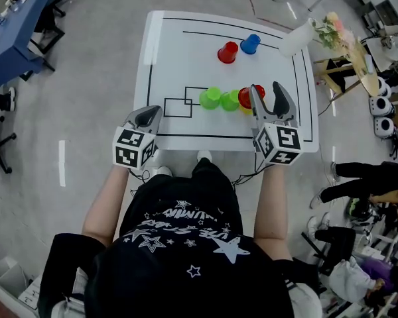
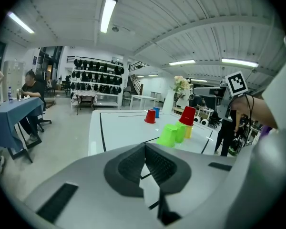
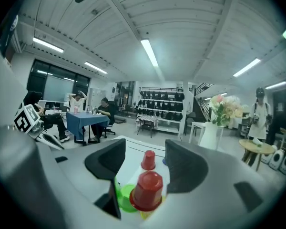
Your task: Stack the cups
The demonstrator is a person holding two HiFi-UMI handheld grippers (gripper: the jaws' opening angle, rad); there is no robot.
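A white table (image 1: 166, 58) bears upturned cups. Two green cups (image 1: 210, 98) (image 1: 229, 101) stand side by side near the front. Right of them a red cup (image 1: 246, 97) sits stacked on a yellow cup (image 2: 188, 131). My right gripper (image 1: 265, 88) hovers open over that stack; in the right gripper view the red cup (image 3: 147, 191) shows low between the wide jaws, untouched. Another red cup (image 1: 227, 52) and a blue cup (image 1: 250, 44) stand at the far side. My left gripper (image 1: 148, 116) is shut and empty at the table's front left edge.
A white vase (image 1: 297, 38) with flowers stands at the table's far right corner. A blue-clothed table (image 1: 13, 35) with chairs is off to the left. A round wooden side table (image 1: 358, 65) and a seated person's legs (image 1: 358, 177) are on the right.
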